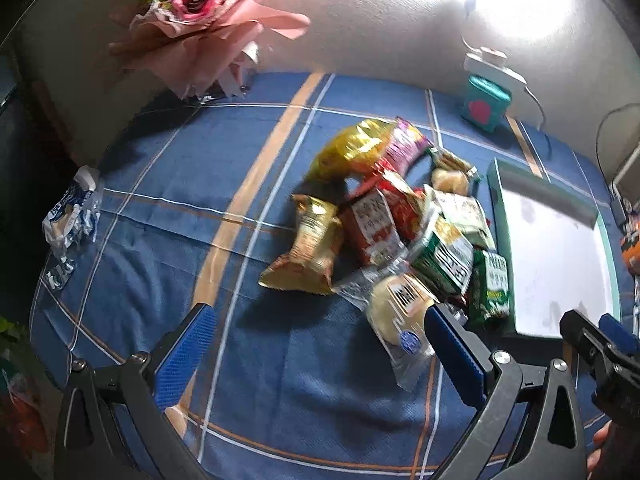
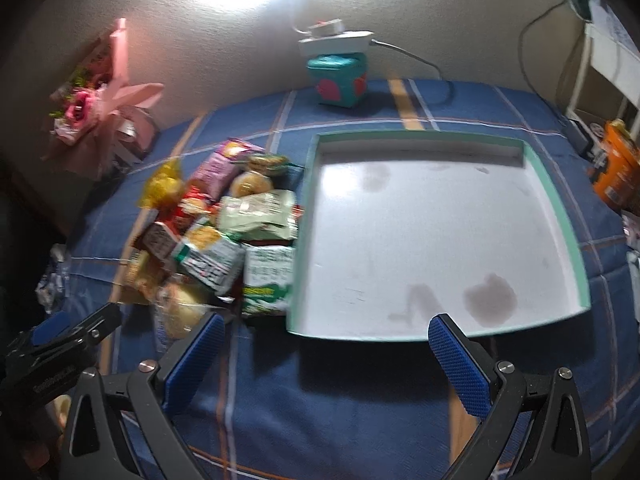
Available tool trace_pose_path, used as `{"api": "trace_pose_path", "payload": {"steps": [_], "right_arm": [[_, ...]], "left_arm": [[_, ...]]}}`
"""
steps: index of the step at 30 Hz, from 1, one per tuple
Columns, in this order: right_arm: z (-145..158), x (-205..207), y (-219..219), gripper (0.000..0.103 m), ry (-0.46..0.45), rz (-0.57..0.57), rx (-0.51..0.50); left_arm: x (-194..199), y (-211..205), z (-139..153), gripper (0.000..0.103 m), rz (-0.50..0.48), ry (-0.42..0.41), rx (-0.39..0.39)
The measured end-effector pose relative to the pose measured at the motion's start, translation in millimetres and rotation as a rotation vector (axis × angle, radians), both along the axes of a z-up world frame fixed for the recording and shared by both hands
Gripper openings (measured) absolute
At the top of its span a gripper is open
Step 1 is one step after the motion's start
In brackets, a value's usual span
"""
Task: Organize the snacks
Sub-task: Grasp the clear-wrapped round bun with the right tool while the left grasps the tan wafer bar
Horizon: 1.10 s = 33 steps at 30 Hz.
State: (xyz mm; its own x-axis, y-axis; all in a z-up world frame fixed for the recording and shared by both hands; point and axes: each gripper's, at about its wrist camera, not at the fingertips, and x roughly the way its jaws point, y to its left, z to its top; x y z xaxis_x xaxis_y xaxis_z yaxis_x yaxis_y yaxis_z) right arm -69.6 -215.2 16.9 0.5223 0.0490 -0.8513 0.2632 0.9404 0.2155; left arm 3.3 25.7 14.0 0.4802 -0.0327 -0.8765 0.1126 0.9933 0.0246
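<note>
A pile of snack packets [image 1: 396,216] lies on the blue plaid cloth, with a gold packet [image 1: 312,248], a red one [image 1: 372,226], green ones [image 1: 490,284] and a clear-wrapped bun [image 1: 396,308] nearest. My left gripper [image 1: 316,344] is open and empty, just in front of the pile. A shallow white tray with a mint rim [image 2: 304,240] sits right of the pile [image 2: 224,236]. My right gripper [image 2: 326,346] is open and empty at the tray's near edge. It also shows in the left wrist view [image 1: 596,336].
A pink bouquet [image 1: 200,28] stands at the back left. A teal box [image 2: 338,80] with a white power strip [image 2: 336,42] on it is at the back by the wall. A crumpled blue-white wrapper [image 1: 70,220] lies at the left edge. An orange packet [image 2: 616,172] is far right.
</note>
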Motion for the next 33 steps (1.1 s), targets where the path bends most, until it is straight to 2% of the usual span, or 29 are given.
{"api": "trace_pose_path", "payload": {"steps": [6,17,22,25,31,33], "right_arm": [[1.7,20.0,25.1,0.103,-0.035,0.107,0.078],[-4.4,48.0,68.4,0.103,-0.038,0.239,0.115],[-15.5,58.5,91.2,0.099,0.010,0.291,0.110],[-23.8,63.6,100.8,0.092,0.046,0.309,0.109],[-41.2,72.6,115.0,0.091,0.107,0.335,0.111],[-49.1,75.8,118.7,0.088,0.132,0.339,0.102]], "left_arm": [[15.6,24.5,-2.5,0.103,0.073,0.024,-0.023],[38.8,48.6,-5.8,0.103,0.082,0.033,-0.027],[50.8,61.3,-15.0,0.103,0.095,0.062,-0.029],[57.2,64.2,-19.7,0.103,0.084,0.080,-0.043],[71.3,55.5,-30.7,0.103,0.036,0.125,-0.091],[76.3,50.6,-38.0,0.103,0.027,0.150,-0.100]]}}
